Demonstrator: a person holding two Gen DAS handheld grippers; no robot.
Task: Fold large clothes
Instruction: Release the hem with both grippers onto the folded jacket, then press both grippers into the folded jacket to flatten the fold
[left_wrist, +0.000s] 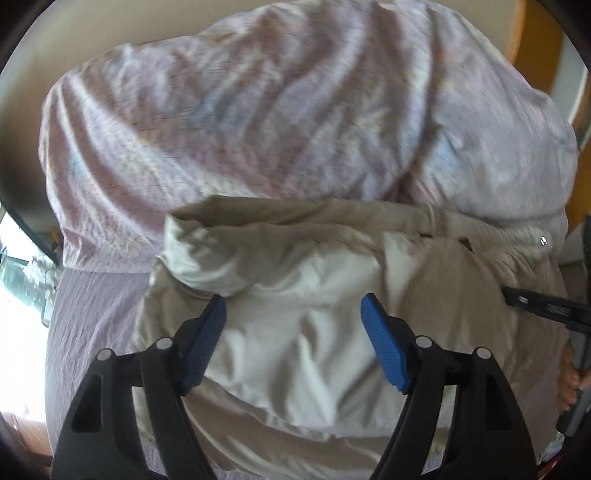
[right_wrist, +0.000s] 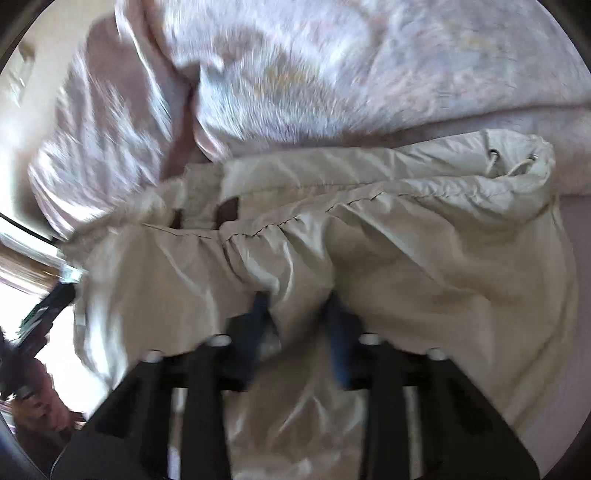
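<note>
A beige padded jacket lies bunched on a bed covered in lilac sheet. My left gripper hovers just over the jacket with its blue pads wide apart and nothing between them. In the right wrist view the jacket fills the middle, with its drawstring hem at the upper right. My right gripper is blurred; its pads stand close together with a fold of the jacket fabric pinched between them. The right gripper also shows at the right edge of the left wrist view.
A rumpled lilac duvet is heaped behind the jacket and also fills the top of the right wrist view. A bright window lies to the left. A wooden panel stands at the upper right.
</note>
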